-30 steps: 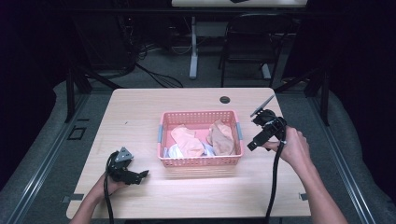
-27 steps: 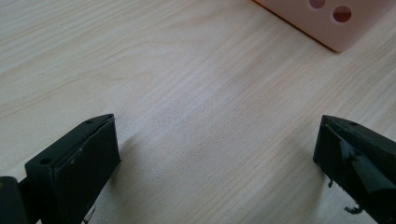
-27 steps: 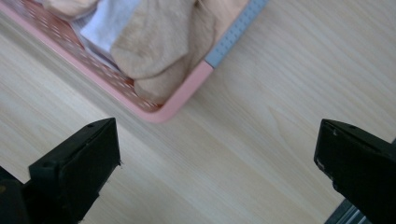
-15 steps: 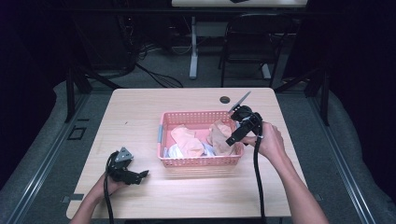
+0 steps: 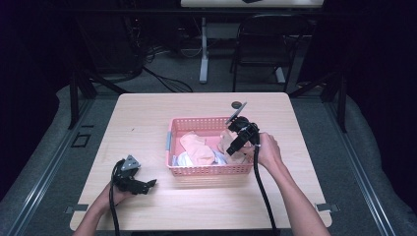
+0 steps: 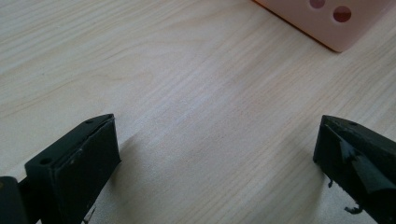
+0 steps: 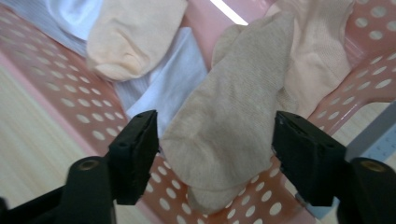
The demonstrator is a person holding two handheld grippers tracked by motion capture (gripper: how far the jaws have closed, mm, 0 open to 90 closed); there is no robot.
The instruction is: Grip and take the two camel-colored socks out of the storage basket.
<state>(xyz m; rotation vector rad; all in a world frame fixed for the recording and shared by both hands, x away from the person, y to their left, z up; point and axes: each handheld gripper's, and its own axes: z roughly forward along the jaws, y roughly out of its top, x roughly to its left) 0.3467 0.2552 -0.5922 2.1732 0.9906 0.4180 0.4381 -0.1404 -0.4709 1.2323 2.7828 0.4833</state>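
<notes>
- Right tool (image 7: 215,154) hangs inside the pink basket (image 5: 196,169), at its right end, with the person's right hand (image 5: 268,150) behind it.
- Its jaws have just been closing and now stand partly open, one on each side of a beige sock (image 7: 233,121). The left pad sits just at the sock's edge; the right one looks slightly clear of it, so no firm grip shows.
- That beige sock lies lengthwise on the basket's perforated floor, toe end toward the camera in the right gripper view, partly over a lighter peach sock (image 7: 322,51) at the basket's wall.
- Another peach sock (image 7: 133,35) lies farther in, on top of a white cloth (image 7: 163,86) with a ribbed pale piece beside it.
- In the high view the basket sits near the middle of the wooden surface (image 5: 147,118), with the socks heaped along its centre and right.
- Left tool (image 5: 140,184) rests low on the surface near the front left corner, held by the left hand (image 5: 118,194), well apart from the basket's left front corner.
- Its jaws stand wide open with only bare wood between them; a corner of the pink basket (image 6: 327,23) shows ahead in the left gripper view.
- Beyond the basket, a small dark round disc (image 5: 238,104) lies near the surface's far edge.
</notes>
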